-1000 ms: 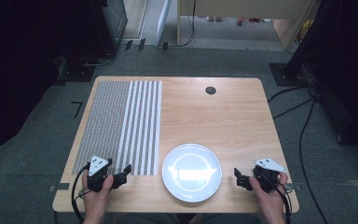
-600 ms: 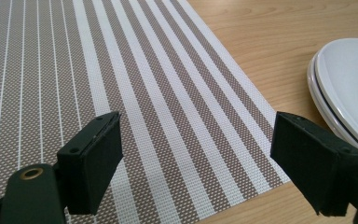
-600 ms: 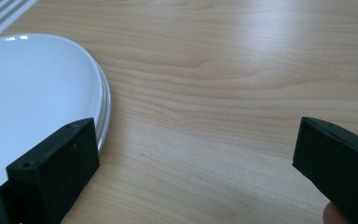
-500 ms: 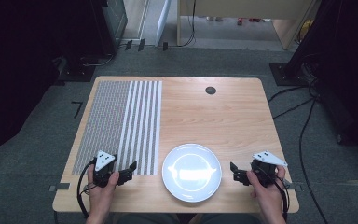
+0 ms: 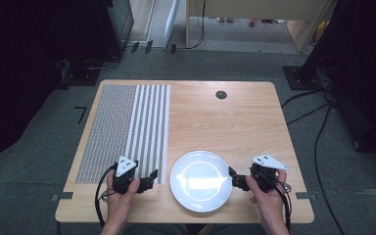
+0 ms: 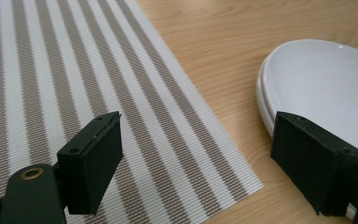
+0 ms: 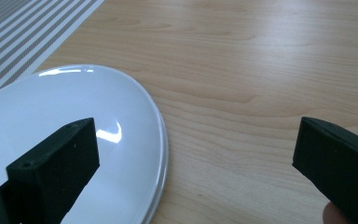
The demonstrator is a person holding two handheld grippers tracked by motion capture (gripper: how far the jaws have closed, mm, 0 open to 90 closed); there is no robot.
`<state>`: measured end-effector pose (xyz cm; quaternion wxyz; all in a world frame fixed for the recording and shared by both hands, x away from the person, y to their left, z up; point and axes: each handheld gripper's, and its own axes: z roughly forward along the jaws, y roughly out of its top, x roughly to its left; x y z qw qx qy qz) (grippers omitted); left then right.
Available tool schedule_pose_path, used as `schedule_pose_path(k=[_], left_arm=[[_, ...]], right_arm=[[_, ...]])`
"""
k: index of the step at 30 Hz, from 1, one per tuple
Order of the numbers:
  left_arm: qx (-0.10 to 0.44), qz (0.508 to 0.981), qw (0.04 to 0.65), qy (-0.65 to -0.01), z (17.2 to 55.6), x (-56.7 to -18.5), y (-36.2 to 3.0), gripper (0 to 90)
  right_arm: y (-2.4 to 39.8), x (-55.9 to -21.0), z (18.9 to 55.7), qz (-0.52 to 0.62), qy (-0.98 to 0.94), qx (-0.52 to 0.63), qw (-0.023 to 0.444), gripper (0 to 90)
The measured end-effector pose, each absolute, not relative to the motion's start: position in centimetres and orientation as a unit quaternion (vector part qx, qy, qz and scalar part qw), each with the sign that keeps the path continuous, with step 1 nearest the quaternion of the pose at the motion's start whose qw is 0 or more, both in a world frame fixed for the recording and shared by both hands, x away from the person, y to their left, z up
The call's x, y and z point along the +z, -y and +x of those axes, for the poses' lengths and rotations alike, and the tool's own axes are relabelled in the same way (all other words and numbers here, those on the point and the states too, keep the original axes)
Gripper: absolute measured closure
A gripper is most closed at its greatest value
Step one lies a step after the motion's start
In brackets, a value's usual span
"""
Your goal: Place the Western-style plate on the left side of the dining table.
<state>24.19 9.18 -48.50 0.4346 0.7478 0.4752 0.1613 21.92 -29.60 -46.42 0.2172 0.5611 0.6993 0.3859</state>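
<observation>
Plate [image 5: 201,180] lies near the table's [image 5: 235,122] front edge, just right of the striped mat [image 5: 127,128]. Left gripper [image 5: 149,177] hovers over the mat's front right corner, jaws wide and empty, pointing at the plate. Right gripper [image 5: 234,177] sits at the plate's right rim, jaws wide apart, nothing held.

A light wooden table [image 5: 235,117] stood on grey carpet [image 5: 39,147] (black cables [image 5: 318,142] trailing across it), dark surroundings at both sides.
</observation>
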Motion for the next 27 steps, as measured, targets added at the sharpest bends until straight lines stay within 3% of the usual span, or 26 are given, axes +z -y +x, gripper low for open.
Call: schedule_pose_path(k=[12,13,14,22,27], left_arm=[[0.129,0.756,0.447,-0.461,23.5,-48.9,-7.1,16.9],[0.123,0.757,0.449,-0.458,23.3,-49.0,-6.9,16.9],[0.115,0.759,0.454,-0.453,22.9,-49.0,-6.7,16.9],[0.101,0.758,0.463,-0.448,22.1,-49.2,-6.6,16.9],[0.1,0.756,0.466,-0.448,21.8,-49.5,-6.5,16.9]], right_arm=[[28.6,-47.8,21.6,0.554,-0.713,0.377,0.207,1.3],[28.6,-47.9,21.6,0.555,-0.712,0.376,0.208,5.6],[28.5,-48.2,21.5,0.561,-0.706,0.375,0.214,17.5],[28.4,-48.8,21.3,0.561,-0.705,0.38,0.21,19.1],[28.0,-49.5,20.9,0.564,-0.701,0.379,0.216,27.8]])
